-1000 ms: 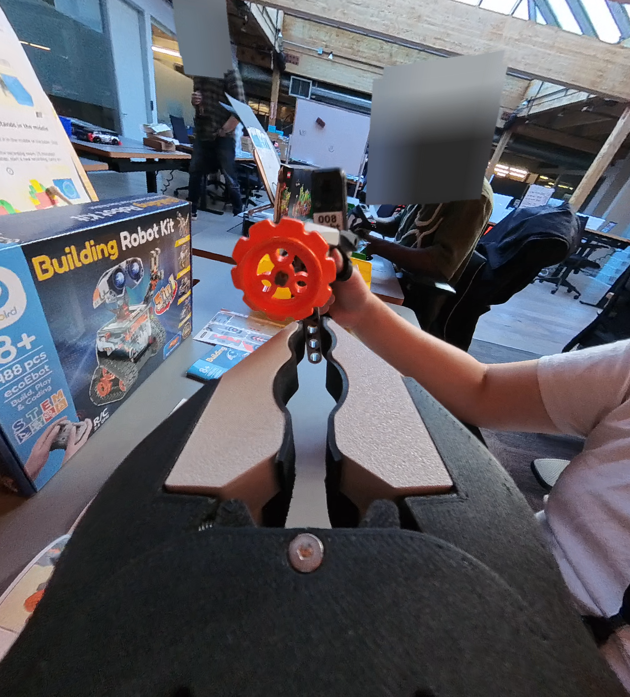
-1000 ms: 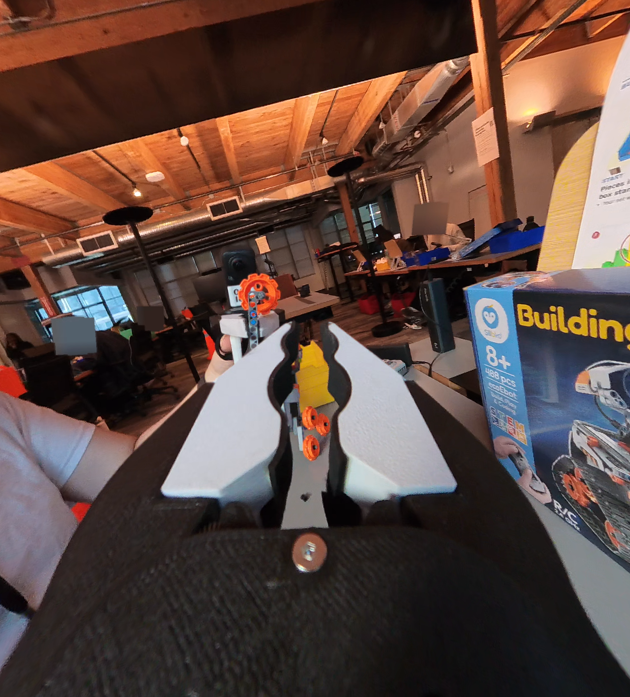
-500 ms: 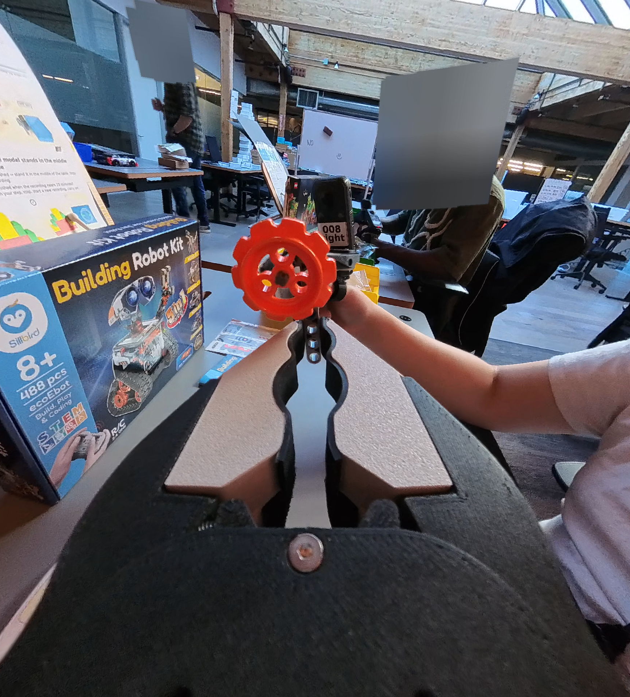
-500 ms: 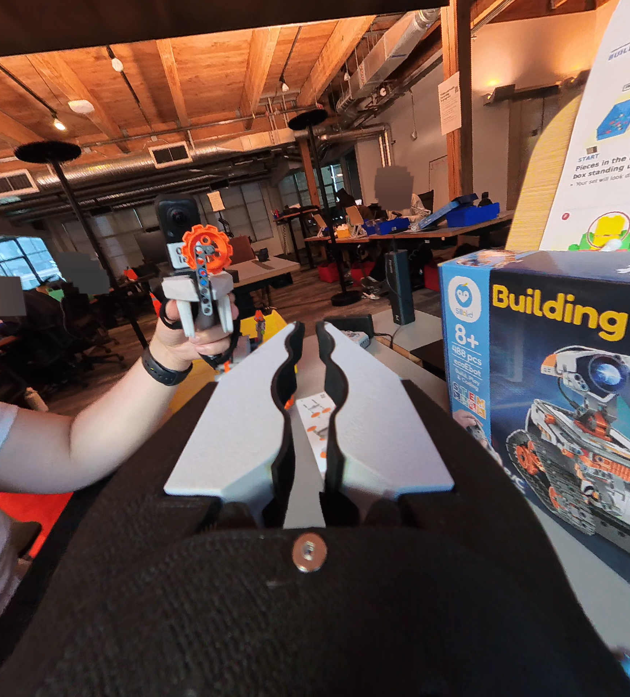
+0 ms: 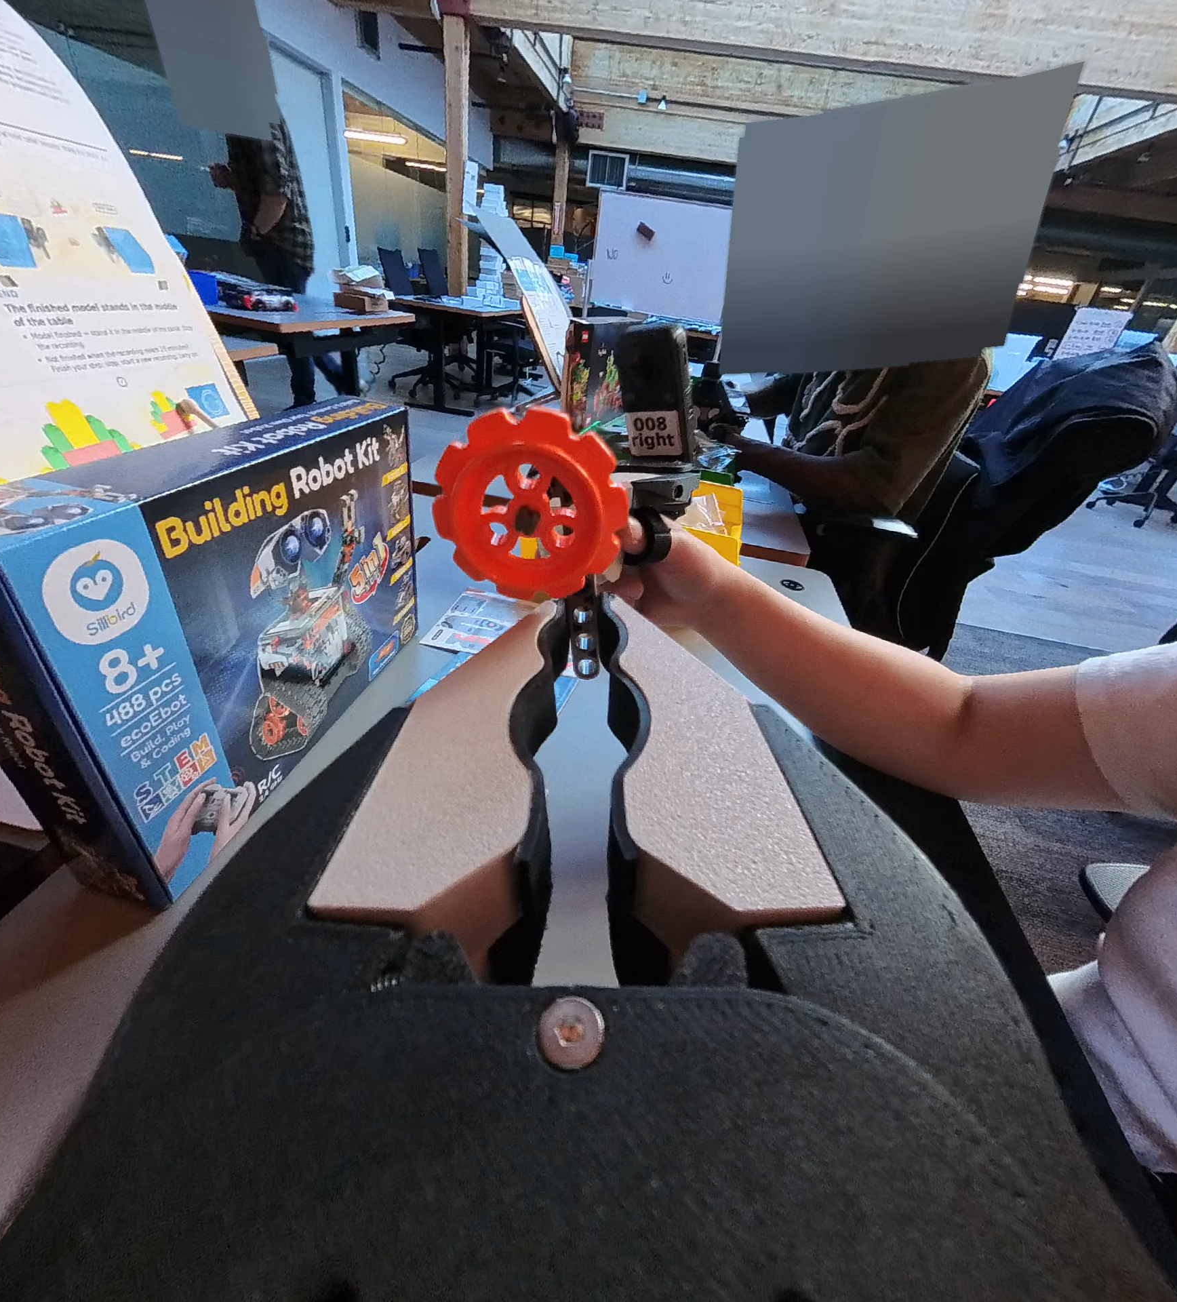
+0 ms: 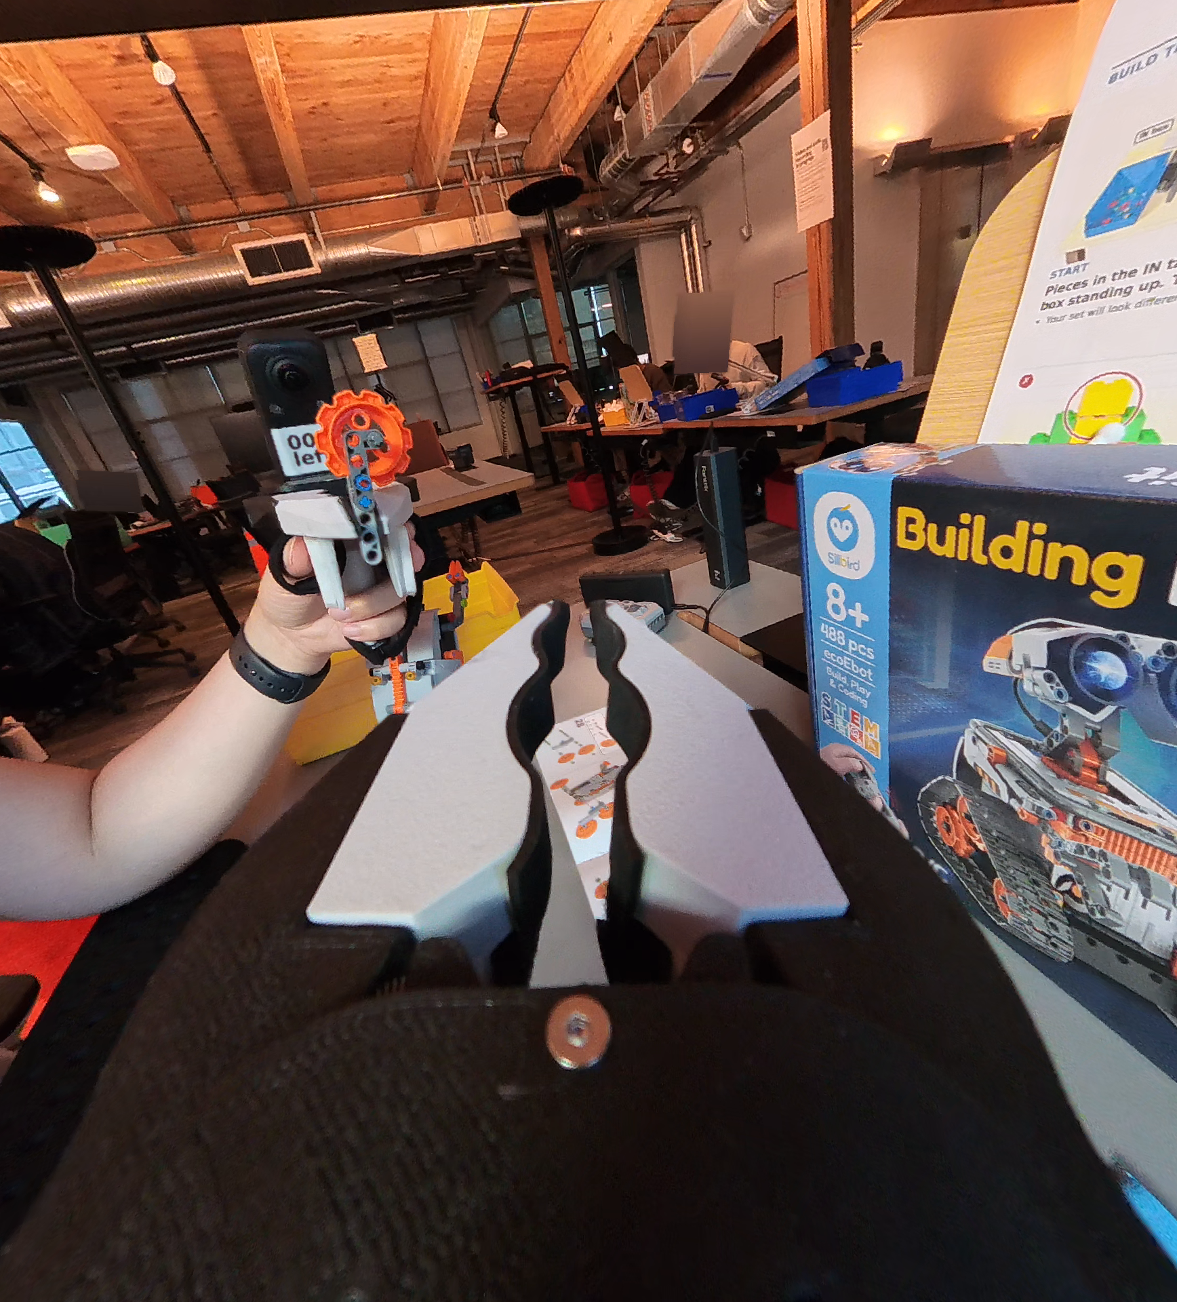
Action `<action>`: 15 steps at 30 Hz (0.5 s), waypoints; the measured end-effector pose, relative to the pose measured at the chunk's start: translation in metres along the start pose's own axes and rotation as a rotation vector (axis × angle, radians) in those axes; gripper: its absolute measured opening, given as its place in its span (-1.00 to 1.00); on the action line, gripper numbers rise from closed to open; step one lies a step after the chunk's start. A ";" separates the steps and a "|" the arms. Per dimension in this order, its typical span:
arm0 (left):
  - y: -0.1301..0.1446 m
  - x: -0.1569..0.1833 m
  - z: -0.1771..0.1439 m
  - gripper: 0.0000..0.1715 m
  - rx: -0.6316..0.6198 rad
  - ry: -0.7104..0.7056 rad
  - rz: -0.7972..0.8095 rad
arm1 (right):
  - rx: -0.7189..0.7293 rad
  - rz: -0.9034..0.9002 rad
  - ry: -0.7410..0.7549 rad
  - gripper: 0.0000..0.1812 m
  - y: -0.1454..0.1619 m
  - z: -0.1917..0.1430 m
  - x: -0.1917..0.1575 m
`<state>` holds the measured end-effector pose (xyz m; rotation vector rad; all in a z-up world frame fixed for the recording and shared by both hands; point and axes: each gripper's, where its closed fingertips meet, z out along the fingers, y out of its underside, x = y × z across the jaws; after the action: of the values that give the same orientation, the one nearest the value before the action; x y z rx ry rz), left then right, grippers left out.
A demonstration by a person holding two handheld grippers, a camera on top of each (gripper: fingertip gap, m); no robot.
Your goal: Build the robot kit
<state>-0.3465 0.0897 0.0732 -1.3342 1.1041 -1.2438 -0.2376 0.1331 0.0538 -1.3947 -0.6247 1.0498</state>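
Observation:
My left gripper (image 5: 582,637) is shut on a grey perforated beam (image 5: 584,634) and holds it upright in the air. An orange toothed wheel (image 5: 529,504) sits on the beam's top end. In the right wrist view the left gripper (image 6: 360,556) shows at the left with the beam (image 6: 365,507) and the wheel (image 6: 362,438). My right gripper (image 6: 575,623) is shut with nothing between its fingers, to the right of the left gripper and apart from it. In the left wrist view its black camera body (image 5: 656,401) and the hand holding it (image 5: 670,578) show behind the wheel.
A blue robot kit box (image 5: 205,634) stands on the grey table (image 5: 22,1000), also in the right wrist view (image 6: 1029,704). A poster board (image 6: 1135,282) stands behind it. A yellow bin (image 6: 480,599), a partly built model (image 6: 409,669) and an instruction leaflet (image 6: 582,775) lie ahead. People sit at desks behind. The grippers' ends are close to 12 centimetres from one another.
My right gripper has drawn back and swung right, so the left gripper now shows farther left and larger. My left gripper has turned slightly, still holding the beam and wheel.

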 end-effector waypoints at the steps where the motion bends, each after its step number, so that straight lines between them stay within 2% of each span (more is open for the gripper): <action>1: 0.000 0.000 0.000 -0.94 -0.006 -0.010 0.009 | -0.003 -0.003 0.000 -0.93 0.000 0.001 0.000; 5: 0.000 0.000 0.000 -0.94 -0.021 -0.027 0.067 | -0.027 -0.036 0.014 -0.93 0.004 0.003 0.000; 15: -0.006 0.005 -0.002 -0.94 -0.002 -0.022 0.067 | -0.042 -0.057 0.021 -0.94 0.008 0.007 -0.002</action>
<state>-0.3477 0.0851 0.0795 -1.2997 1.1259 -1.1764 -0.2459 0.1339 0.0470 -1.4143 -0.6702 0.9802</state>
